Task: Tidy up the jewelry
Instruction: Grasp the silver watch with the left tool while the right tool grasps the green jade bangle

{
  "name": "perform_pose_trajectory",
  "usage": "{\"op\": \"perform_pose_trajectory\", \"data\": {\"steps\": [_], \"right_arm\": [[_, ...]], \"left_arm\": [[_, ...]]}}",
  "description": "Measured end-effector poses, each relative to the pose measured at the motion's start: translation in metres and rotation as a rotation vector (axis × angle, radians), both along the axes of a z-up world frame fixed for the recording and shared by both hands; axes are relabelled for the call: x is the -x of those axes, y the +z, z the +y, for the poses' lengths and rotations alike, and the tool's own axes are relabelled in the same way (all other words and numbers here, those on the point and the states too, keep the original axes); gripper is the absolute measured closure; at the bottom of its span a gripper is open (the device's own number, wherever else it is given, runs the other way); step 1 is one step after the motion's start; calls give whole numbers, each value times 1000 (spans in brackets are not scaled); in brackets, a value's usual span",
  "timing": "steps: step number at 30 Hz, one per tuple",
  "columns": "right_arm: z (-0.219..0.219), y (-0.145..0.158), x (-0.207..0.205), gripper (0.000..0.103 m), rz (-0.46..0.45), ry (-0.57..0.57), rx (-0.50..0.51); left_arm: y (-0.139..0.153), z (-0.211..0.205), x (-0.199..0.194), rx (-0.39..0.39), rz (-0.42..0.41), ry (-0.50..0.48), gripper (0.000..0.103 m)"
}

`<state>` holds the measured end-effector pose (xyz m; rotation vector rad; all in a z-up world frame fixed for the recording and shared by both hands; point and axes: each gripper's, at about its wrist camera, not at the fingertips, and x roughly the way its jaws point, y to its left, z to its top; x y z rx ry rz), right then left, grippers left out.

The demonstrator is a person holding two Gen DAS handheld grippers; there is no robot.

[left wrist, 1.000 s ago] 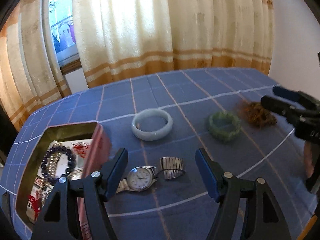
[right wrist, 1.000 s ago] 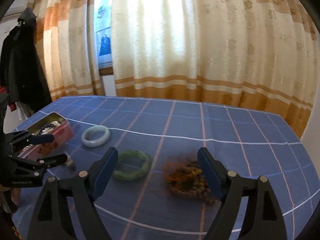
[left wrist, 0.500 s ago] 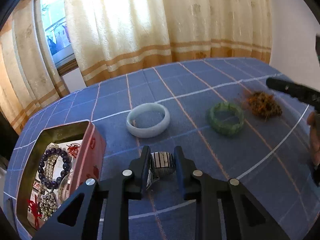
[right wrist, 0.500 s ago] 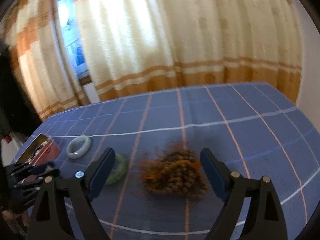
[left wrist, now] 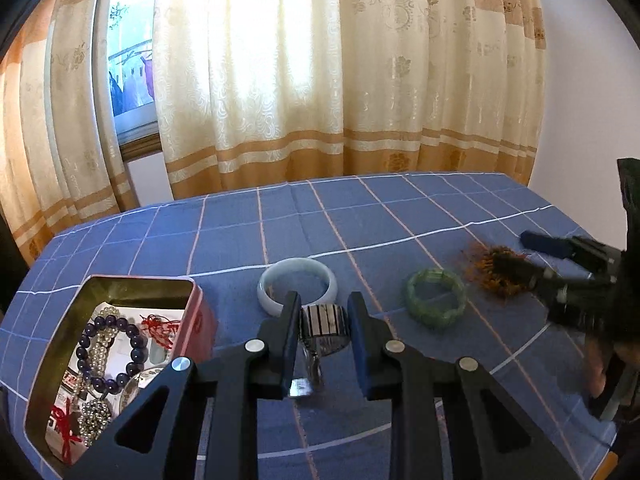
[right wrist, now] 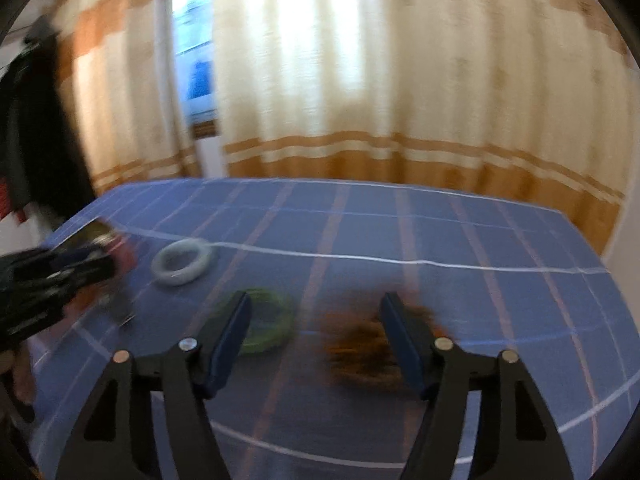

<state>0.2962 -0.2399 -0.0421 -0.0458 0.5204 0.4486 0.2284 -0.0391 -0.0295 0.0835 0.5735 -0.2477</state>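
Note:
My left gripper [left wrist: 323, 312] is shut on a silver wristwatch [left wrist: 322, 326] and holds it by its metal band above the blue checked tablecloth [left wrist: 360, 216]. An open red tin [left wrist: 132, 284] with beads inside stands at the left. A pale jade bangle [left wrist: 297, 285] and a green bead bracelet [left wrist: 436, 298] lie on the cloth. My right gripper [right wrist: 316, 320] is open, between the green bracelet [right wrist: 264, 322] and a brown-orange bead bundle [right wrist: 368, 340]; its right finger overlaps the bundle. This view is blurred.
Curtains and a window stand behind the table's far edge. The right gripper shows at the right of the left wrist view [left wrist: 560, 264] by the bead bundle [left wrist: 500, 272]. A dark coat [right wrist: 36, 140] hangs at the far left.
My left gripper closed on the watch and lifted it off the cloth. My right gripper shifted left, so the bead bundle now sits at its right finger.

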Motion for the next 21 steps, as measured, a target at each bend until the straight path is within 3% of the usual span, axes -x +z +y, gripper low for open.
{"op": "perform_pose_trajectory", "data": {"steps": [2, 5, 17, 21], "right_arm": [[17, -3, 0, 33, 27, 83, 15], [40, -8, -4, 33, 56, 119, 97], [49, -32, -38, 33, 255, 97, 114], [52, -33, -41, 44, 270, 101, 118]], "left_arm": [[1, 2, 0, 13, -3, 0, 79], [2, 5, 0, 18, -7, 3, 79], [-10, 8, -5, 31, 10, 13, 79], [-12, 10, -7, 34, 17, 18, 79]]}}
